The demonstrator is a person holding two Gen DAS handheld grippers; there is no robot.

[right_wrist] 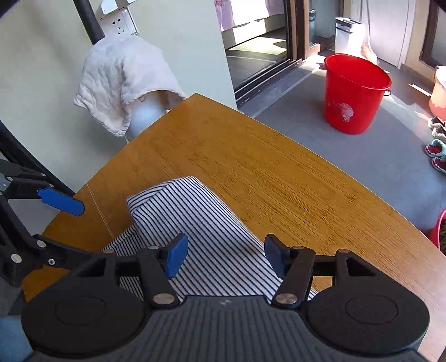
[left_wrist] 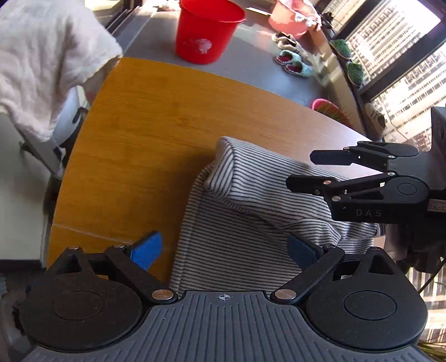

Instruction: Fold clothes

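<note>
A folded black-and-white striped garment (left_wrist: 245,211) lies on the wooden table (left_wrist: 145,133), with one folded part on top of a wider layer. My left gripper (left_wrist: 223,247) is open above its near edge, blue pads spread wide. My right gripper (left_wrist: 301,170) comes in from the right, open, over the garment's right side. In the right wrist view the garment (right_wrist: 195,222) lies under my open right gripper (right_wrist: 225,253). The left gripper (right_wrist: 55,222) stands open at the left, one blue pad (right_wrist: 61,202) showing.
A white towel (right_wrist: 125,80) hangs over a round object by the wall, left of the table (right_wrist: 278,178). A red bucket (right_wrist: 354,94) stands on the grey floor beyond. Slippers (left_wrist: 292,62), a pink basin (left_wrist: 290,16) and potted plants (left_wrist: 354,72) lie near the window.
</note>
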